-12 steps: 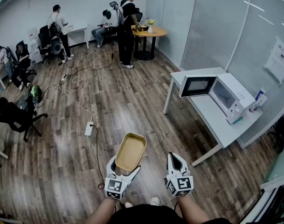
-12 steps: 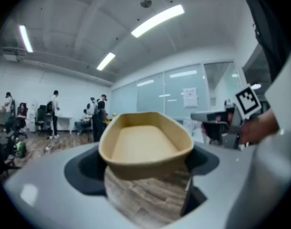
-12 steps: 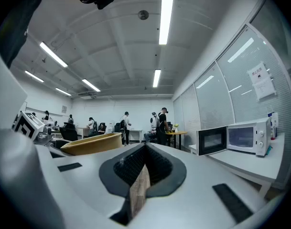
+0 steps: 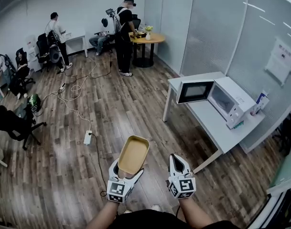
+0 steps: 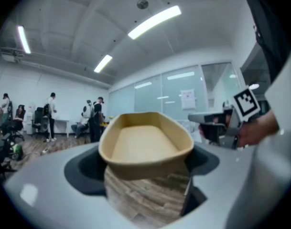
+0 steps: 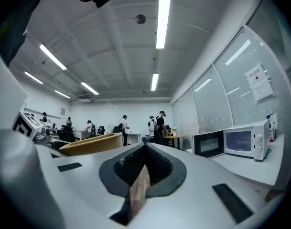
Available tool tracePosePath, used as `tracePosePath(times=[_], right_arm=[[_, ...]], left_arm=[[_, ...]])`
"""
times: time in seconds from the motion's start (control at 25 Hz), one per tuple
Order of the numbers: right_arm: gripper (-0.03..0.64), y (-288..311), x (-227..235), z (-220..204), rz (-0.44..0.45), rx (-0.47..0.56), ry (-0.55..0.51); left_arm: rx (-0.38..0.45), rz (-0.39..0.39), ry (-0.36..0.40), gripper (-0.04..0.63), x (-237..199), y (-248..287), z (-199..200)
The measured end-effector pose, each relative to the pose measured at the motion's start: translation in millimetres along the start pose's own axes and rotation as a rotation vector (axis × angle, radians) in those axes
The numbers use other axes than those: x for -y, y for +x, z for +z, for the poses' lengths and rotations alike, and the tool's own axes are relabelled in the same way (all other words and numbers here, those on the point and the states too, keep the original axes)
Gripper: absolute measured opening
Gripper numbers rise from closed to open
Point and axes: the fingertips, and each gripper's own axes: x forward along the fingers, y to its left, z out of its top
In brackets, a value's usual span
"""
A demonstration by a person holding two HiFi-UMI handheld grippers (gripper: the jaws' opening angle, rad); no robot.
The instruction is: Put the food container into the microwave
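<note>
My left gripper (image 4: 128, 170) is shut on a tan, empty, oblong food container (image 4: 134, 154), gripped by its near end and held level above the wooden floor. In the left gripper view the container (image 5: 145, 144) fills the space between the dark pads (image 5: 83, 173). My right gripper (image 4: 178, 162) hangs beside it, shut with nothing in it; its own view shows only a thin slit between the jaws (image 6: 143, 171). The white microwave (image 4: 227, 100) stands on a white table (image 4: 217, 130) ahead to the right, its door (image 4: 195, 91) swung open.
Cables and a power strip (image 4: 88, 137) lie on the floor ahead to the left. A black office chair (image 4: 14, 123) stands at the left. Several people stand and sit at desks at the far end, near a round table (image 4: 147, 39). A glass wall runs behind the microwave.
The whole view has shifted a little toward the microwave table, which now sits slightly nearer. Both grippers keep their pose, and the container stays in the left one.
</note>
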Motion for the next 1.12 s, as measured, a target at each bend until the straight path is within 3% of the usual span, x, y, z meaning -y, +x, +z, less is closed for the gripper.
tracePosePath(times=[0.6, 0.84, 1.12], right_arm=[[0.006, -19, 47, -7, 0.069, 0.022, 0.079], [0.006, 3, 68, 3, 0.006, 0.029, 0.164], [0.006, 52, 78, 9, -0.042, 0.039, 0.117]], left_arm=[[-0.002, 0.010, -0.013, 0.494, 48, 40, 7], [0.009, -0.024, -0.038, 0.494, 39, 70, 9], [0.027, -0.092, -0.014, 0.494, 11, 114, 19]])
